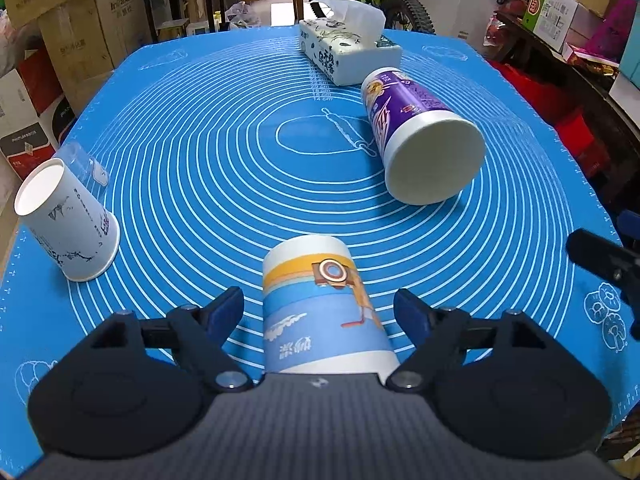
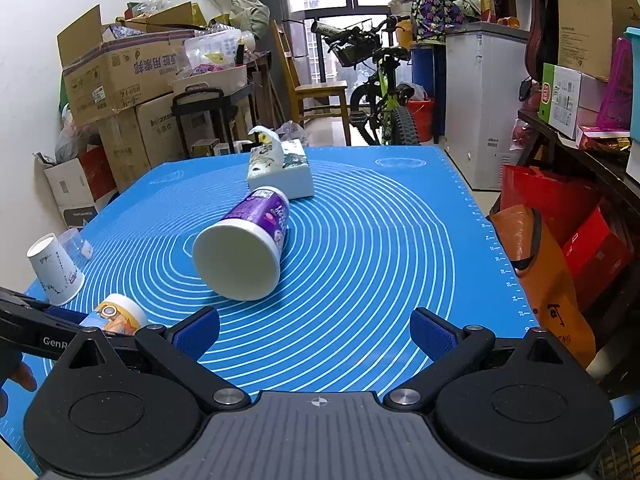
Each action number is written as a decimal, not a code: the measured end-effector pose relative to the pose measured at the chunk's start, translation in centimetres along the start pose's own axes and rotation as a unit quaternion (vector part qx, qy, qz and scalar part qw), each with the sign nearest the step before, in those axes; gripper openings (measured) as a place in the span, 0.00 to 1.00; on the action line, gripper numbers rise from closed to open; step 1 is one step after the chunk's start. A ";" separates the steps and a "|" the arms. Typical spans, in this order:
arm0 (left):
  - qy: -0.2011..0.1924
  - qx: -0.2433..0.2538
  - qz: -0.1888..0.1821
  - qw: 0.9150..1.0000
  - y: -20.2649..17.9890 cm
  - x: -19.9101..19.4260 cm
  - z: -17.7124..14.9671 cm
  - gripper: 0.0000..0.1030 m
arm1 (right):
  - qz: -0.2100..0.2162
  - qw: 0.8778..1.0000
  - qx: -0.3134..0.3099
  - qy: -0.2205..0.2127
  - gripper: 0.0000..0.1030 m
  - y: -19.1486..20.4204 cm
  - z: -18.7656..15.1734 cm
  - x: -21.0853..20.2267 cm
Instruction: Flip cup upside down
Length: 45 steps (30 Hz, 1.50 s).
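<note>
A paper cup with blue and orange print (image 1: 320, 308) stands upside down on the blue mat (image 1: 200, 152), base up, between the fingers of my left gripper (image 1: 320, 312). The left jaws are open, with a gap on each side of the cup. The same cup shows at the lower left of the right wrist view (image 2: 116, 316), beside the left gripper's black finger. My right gripper (image 2: 316, 336) is open and empty above the mat's (image 2: 380, 240) near edge. Its black tip shows at the right edge of the left wrist view (image 1: 600, 260).
A white paper cup (image 1: 68, 220) stands upside down at the mat's left edge, a clear plastic cup (image 1: 82, 162) behind it. A purple canister (image 1: 420, 136) lies on its side mid-mat, a tissue box (image 1: 344, 52) behind it. Boxes, a bicycle and shelves surround the table.
</note>
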<state>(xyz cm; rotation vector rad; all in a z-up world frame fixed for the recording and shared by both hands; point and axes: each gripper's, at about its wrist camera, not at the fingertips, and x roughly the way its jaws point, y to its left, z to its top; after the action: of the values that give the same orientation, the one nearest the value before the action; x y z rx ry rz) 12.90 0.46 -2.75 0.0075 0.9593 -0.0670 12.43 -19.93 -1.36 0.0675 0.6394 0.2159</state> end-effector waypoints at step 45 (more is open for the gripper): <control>-0.093 -0.107 0.069 0.987 10.6 -4.7 -5.7 0.86 | 0.170 0.952 0.029 0.254 0.59 13.6 4.2 11.8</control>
<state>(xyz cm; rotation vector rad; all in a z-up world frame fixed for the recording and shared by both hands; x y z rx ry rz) 6.24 11.49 -2.44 -0.1279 0.7722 0.1617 21.77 -4.00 -3.12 0.1828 1.1487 0.5599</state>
